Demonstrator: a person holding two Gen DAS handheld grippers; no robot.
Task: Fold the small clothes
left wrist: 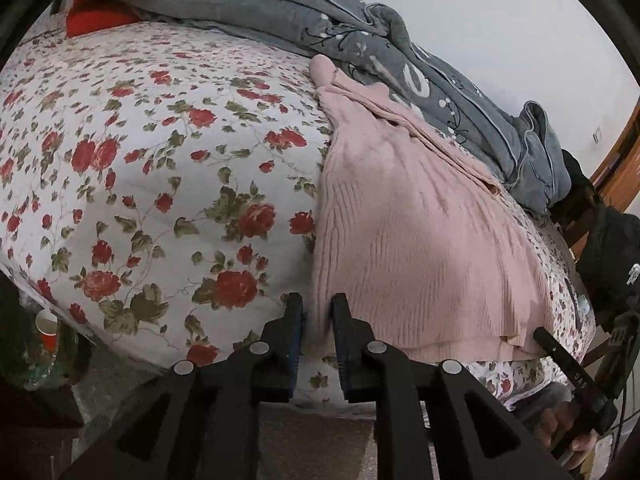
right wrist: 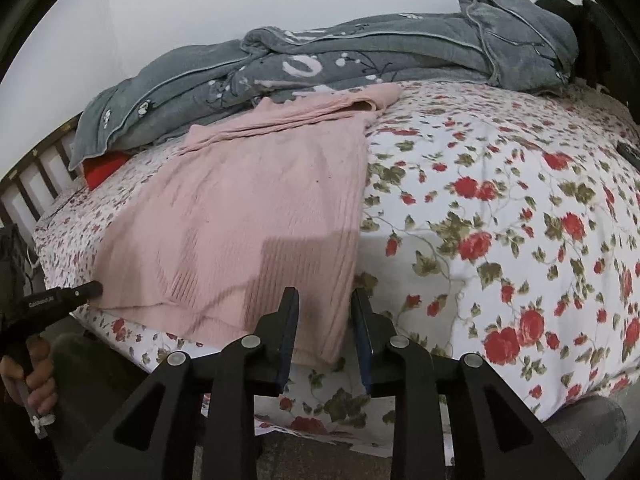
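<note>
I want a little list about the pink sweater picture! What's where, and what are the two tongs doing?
garment: pink knit sweater, lying mostly flat
surface: bed with rose-print sheet
behind it: rumpled grey blanket, partly under the sweater's far end
also there: red item under the blanket
left tongs: open, at the sweater's near left corner
right tongs: open, at the near right corner
fold: not started

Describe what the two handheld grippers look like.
Both the left gripper and right gripper are matte black, with angular linkage arms, round silver pivot pins and blue pads lining the fingers. White lettering marks their bodies. A bare hand grips one handle.
</note>
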